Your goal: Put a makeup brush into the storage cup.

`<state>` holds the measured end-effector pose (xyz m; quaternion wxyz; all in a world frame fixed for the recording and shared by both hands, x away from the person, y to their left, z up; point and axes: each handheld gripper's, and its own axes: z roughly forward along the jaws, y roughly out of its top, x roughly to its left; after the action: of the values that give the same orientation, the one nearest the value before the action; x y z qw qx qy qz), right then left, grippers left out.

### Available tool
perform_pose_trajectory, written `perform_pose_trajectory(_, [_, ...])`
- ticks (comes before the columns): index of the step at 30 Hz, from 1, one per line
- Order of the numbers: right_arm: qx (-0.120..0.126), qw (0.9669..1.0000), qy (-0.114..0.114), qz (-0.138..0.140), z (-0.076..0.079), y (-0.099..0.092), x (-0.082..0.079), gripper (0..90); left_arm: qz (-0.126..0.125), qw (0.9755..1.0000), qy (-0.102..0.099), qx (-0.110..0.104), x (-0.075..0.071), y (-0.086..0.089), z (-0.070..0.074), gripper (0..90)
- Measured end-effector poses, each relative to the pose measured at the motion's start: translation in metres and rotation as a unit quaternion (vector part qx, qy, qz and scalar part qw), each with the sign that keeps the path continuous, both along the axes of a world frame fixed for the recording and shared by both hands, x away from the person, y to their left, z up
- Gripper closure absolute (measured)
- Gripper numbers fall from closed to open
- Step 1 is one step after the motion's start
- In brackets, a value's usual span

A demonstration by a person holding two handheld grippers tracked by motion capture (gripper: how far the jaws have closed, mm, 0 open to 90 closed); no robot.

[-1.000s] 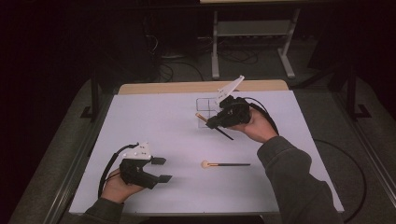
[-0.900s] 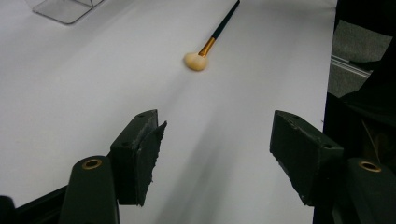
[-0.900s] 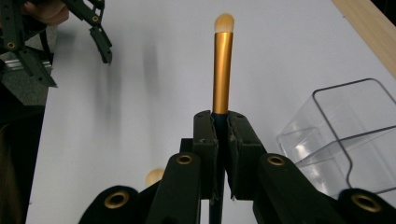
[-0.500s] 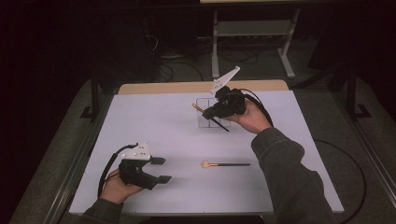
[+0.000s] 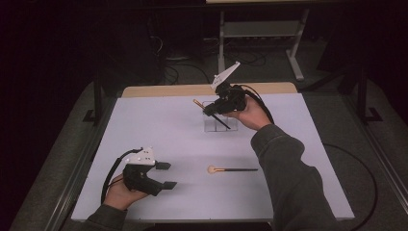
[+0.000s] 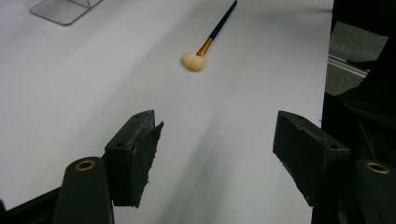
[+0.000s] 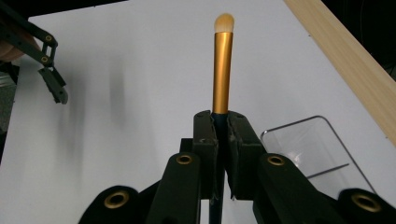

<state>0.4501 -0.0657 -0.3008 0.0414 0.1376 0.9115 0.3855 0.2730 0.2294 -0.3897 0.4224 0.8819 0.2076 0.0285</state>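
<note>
My right gripper (image 5: 210, 110) (image 7: 222, 120) is shut on a slim makeup brush (image 5: 197, 103) (image 7: 222, 65) with a gold ferrule and a small tan tip. It holds the brush tilted in the air above a clear acrylic holder (image 5: 222, 124) (image 7: 314, 144) at the far middle of the table. A second brush (image 5: 232, 169) (image 6: 204, 50), with a fluffy cream head and a dark handle, lies flat on the white tabletop (image 5: 159, 130) near the front. My left gripper (image 5: 167, 175) (image 6: 217, 137) rests at the front left, open with nothing between its pads, pointing toward that brush.
A wooden strip (image 5: 202, 89) (image 7: 348, 58) runs along the table's far edge. Metal frame legs (image 5: 260, 33) and cables lie on the dark floor beyond. A black cable (image 5: 113, 171) loops from my left gripper.
My right gripper has carried its brush farther from me and slightly left and up, over the clear holder. My left gripper and the brush on the table have stayed put.
</note>
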Motion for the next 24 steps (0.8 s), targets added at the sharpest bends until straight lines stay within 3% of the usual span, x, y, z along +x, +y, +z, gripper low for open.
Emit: perform_pose_trajectory(24, [0.009,0.9999,-0.011,-0.004,0.006,0.027,0.028,82.7,0.001,0.9999,0.004,-0.009,0.001,0.004,0.001,29.3])
